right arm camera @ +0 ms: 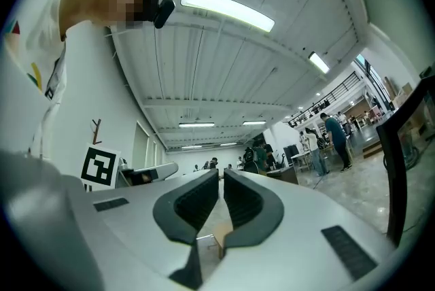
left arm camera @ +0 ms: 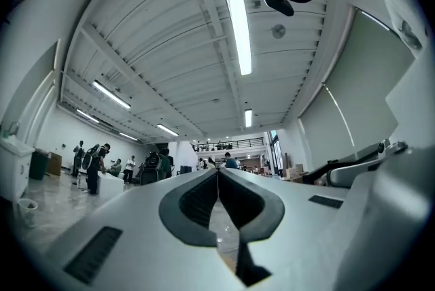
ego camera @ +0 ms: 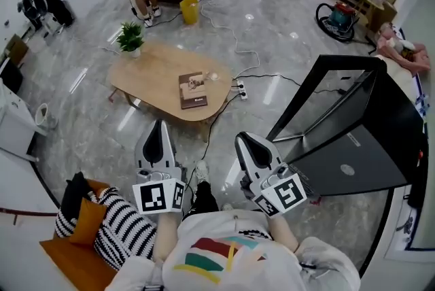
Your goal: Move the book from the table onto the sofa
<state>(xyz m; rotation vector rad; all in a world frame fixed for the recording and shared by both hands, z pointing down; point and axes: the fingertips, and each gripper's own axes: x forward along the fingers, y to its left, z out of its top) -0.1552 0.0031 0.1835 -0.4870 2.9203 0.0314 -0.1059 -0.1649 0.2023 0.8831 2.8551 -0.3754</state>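
The brown book (ego camera: 193, 90) lies flat on the low oval wooden table (ego camera: 149, 72), toward its near right edge. Both grippers hover over the floor on the near side of the table, pointing at it and well short of the book. My left gripper (ego camera: 160, 124) has its jaws pressed together with nothing in them, as the left gripper view (left arm camera: 218, 170) also shows. My right gripper (ego camera: 244, 139) is likewise shut and empty (right arm camera: 221, 173). The orange sofa (ego camera: 73, 261) sits at the lower left, beside the person's legs, with a striped cushion (ego camera: 126, 230) on it.
A potted plant (ego camera: 130, 38) stands on the table's far left end. A power strip (ego camera: 240, 88) and cables trail across the floor right of the table. A large black slanted stand (ego camera: 350, 130) fills the right side. A yellow bin (ego camera: 189, 11) and people are farther back.
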